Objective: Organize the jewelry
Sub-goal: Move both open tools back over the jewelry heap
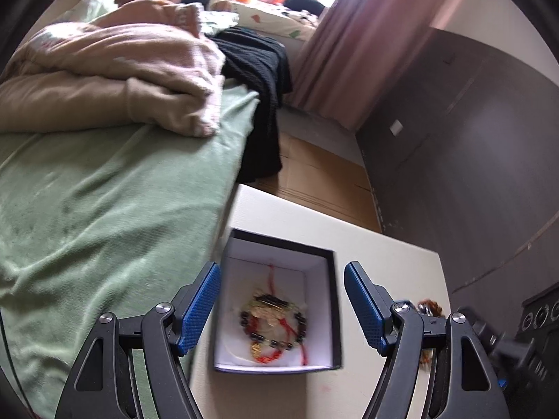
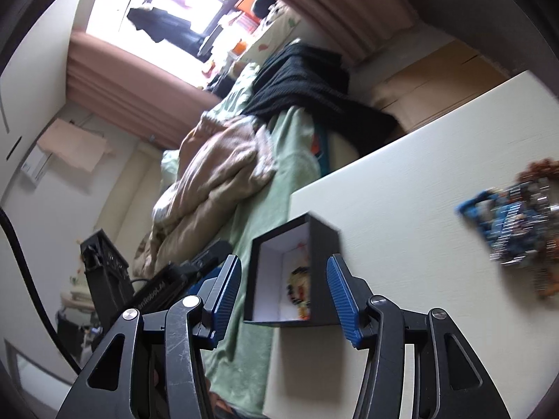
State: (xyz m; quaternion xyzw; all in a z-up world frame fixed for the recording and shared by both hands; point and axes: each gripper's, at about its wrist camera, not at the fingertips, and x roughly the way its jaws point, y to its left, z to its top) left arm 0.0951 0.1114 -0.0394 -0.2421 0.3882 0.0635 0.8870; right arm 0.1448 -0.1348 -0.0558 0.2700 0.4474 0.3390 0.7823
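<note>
— Blue-padded fingers (image 1: 201,309) of the left gripper (image 1: 282,267) closest in, spread wide, clasping nothing.

— And the jewelry?

— Lying in the open black box (image 1: 334,314), straight ahead between the two pads from that view. Dark beads and red cord tangled with something gold, one blurred heap of bracelets (image 1: 276,324) on the white lining. Not touched by either pad.

— Box sitting where?

— On the white table (image 1: 384,279), close to the edge that runs along the green bed sheet (image 1: 87,227). More jewelry off to the right, a second small pile (image 1: 428,309) half hidden behind the right-hand finger.

— Pose of the left one?

— Angled steeply down, hovering over the near side of the box, looking into it.

— Right gripper (image 2: 283,260)?

— Parted as well, grasping nothing. Same box (image 2: 323,279) framed between its pads from the right wrist view, seen from the side, with the bracelets (image 2: 300,289) just showing past the wall. Hard to say whether the right-hand pad brushes the box's wall; clear gap at the other pad.

— Pose there?

— Pointing down more shallowly, rolled over so that the table (image 2: 401,192) slants across the picture. Loose pile (image 2: 517,223) well off to its right: blue, silver and amber bits, smeared by blur.

— Anything else?

— Pinkish blanket (image 1: 122,70) bunched on the bed, black garment (image 1: 258,80) draped over its far corner.
</note>
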